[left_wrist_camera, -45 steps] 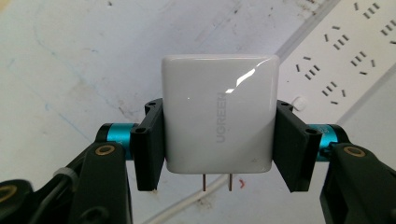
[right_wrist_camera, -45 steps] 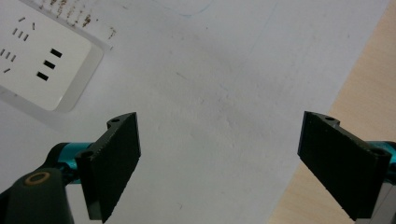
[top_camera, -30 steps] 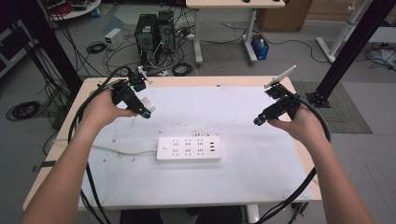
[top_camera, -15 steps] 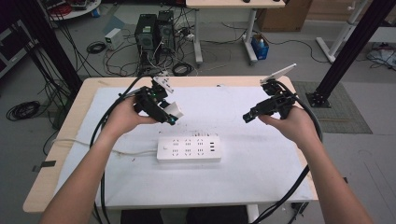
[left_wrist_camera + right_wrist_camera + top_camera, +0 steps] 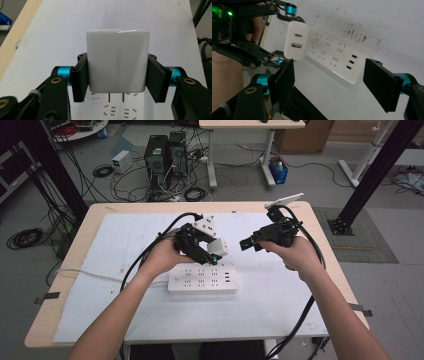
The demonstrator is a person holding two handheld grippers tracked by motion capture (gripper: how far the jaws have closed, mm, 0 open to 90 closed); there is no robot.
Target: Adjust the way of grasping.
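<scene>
My left gripper (image 5: 215, 251) is shut on a white charger block (image 5: 218, 247) and holds it just above the white power strip (image 5: 202, 279), prongs pointing down. In the left gripper view the black pads clamp both sides of the charger (image 5: 117, 60), whose two prongs hang over the strip's sockets (image 5: 112, 111). My right gripper (image 5: 248, 243) hovers to the right of the charger, jaws apart with nothing between them; they have just been closing. The right gripper view shows the charger (image 5: 295, 43) and the strip (image 5: 339, 60) beyond its pads (image 5: 283, 82).
A white mat (image 5: 280, 305) covers most of the wooden table (image 5: 320, 220). The strip's white cord (image 5: 90, 274) runs off to the left edge. Black gripper cables (image 5: 145, 257) trail across the table. Computers and cabling (image 5: 165, 155) lie on the floor behind.
My left gripper has carried the charger rightward and a little lower, to just above the power strip. My right gripper has shifted left toward it, and its jaws stand narrower.
</scene>
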